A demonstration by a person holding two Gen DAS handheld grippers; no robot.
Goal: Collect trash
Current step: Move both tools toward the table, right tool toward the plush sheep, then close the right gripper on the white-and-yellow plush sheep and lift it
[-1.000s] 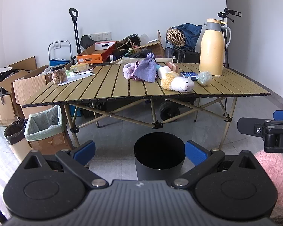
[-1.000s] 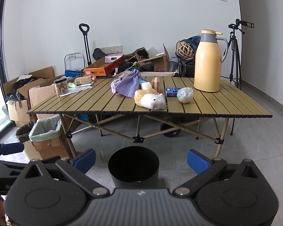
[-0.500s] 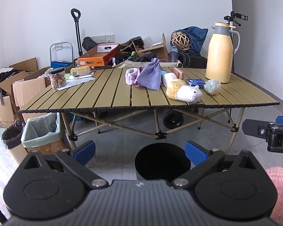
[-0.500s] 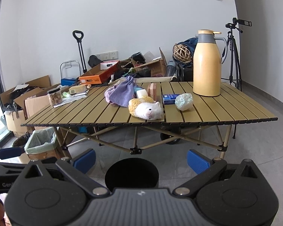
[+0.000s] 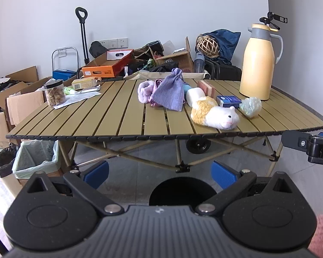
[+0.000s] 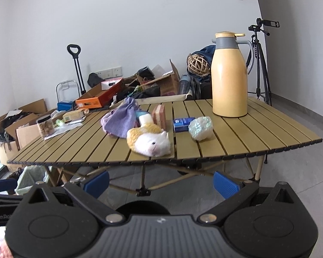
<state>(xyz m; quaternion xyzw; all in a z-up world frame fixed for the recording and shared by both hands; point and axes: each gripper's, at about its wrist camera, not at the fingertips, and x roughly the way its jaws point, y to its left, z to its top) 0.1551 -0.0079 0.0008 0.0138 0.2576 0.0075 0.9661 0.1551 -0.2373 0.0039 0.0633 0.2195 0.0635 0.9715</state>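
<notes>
Nearest the left wrist camera, the left gripper point(image 5: 160, 174) has its blue-padded fingers spread wide apart with nothing between them, and the right gripper point(image 6: 161, 181) is likewise spread wide and empty; part of the right gripper's black body also shows at the right edge of the left view. Just beyond the fingers, on the grey floor, stands a black round bin point(image 5: 182, 190) with its mouth open upward, in front of the near edge of the table. Above it runs the slatted folding table point(image 5: 109, 116), its crossed legs visible underneath. Close to the near edge lies a plush toy point(image 6: 149, 140), orange and white, on its side. Just right of it sits a crumpled wad of clear plastic point(image 6: 200, 128), which looks like the trash here, touching or nearly touching a small blue box point(image 6: 181, 122) behind it. Further back lie a purple drawstring bag point(image 5: 170, 90), a fluffy pale-purple item point(image 5: 144, 90) beside it, a white cylinder point(image 5: 194, 95) and a reddish block point(image 5: 206, 87). At the far right stands a tall yellow thermos jug point(image 6: 229, 75), upright. On the table's left end a clear jar with a black lid point(image 5: 54, 93) rests on white paper. To the left on the floor a box lined with a pale green bag point(image 5: 35, 159) stands open. Cardboard boxes, a trolley handle and a tripod line the white wall behind
</notes>
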